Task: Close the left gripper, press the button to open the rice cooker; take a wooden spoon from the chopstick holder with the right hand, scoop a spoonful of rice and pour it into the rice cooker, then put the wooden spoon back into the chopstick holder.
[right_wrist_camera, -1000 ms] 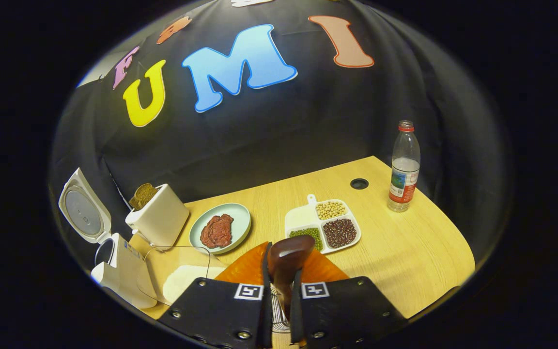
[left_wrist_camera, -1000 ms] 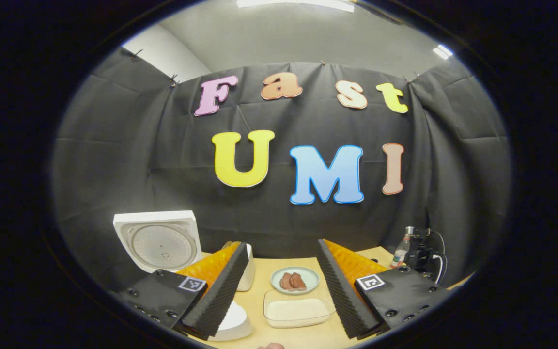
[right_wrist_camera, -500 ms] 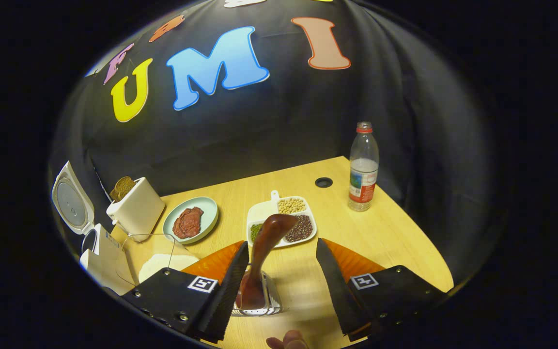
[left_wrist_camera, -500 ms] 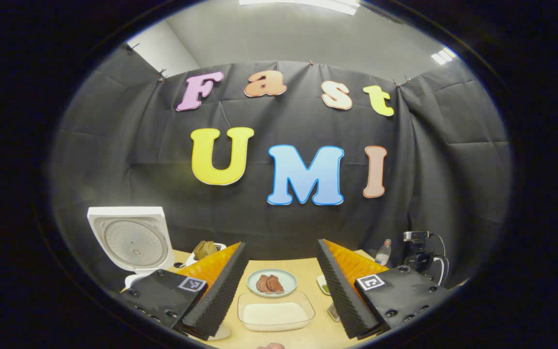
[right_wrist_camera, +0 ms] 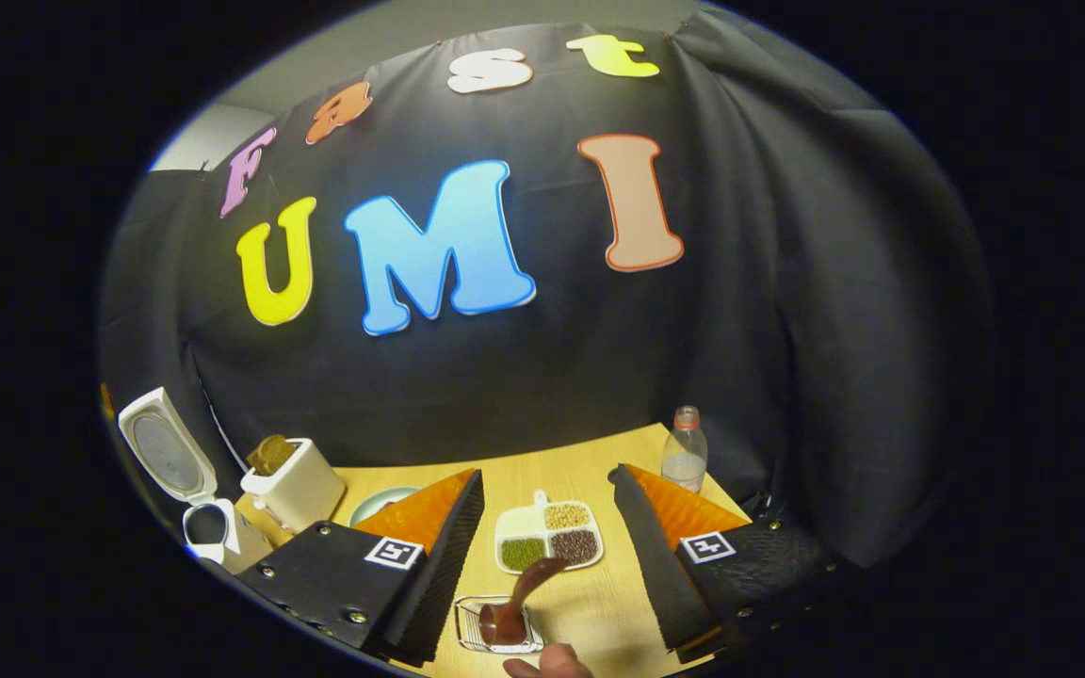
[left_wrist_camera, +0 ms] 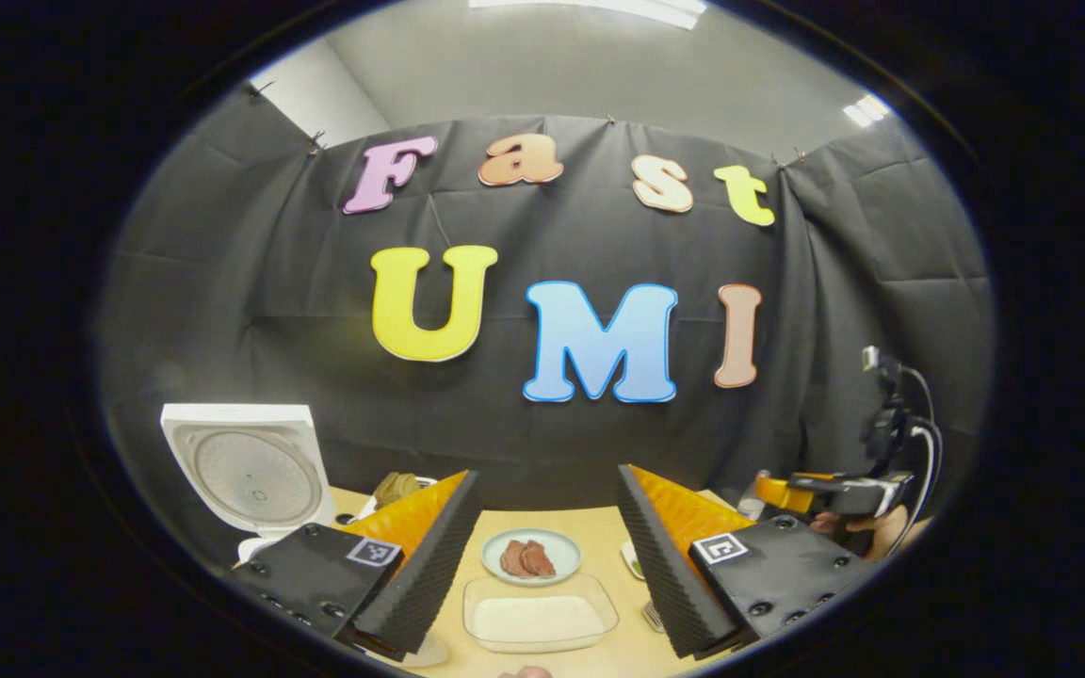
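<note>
spoon (right_wrist_camera: 516,603) standing back in the holder (right_wrist_camera: 497,626) on the desk (right_wrist_camera: 590,612), cooker (left_wrist_camera: 246,471) lid up, right gripper (right_wrist_camera: 542,565) spread above it, left gripper (left_wrist_camera: 542,556) spread and idling; last step looking done, nothing left but clearing away.

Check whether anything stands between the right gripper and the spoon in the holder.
Nothing visible does. In the right gripper view the spoon stands in the holder, leaning toward the bean tray. The right gripper is open above it, and the gap between its fingers is clear.
</note>
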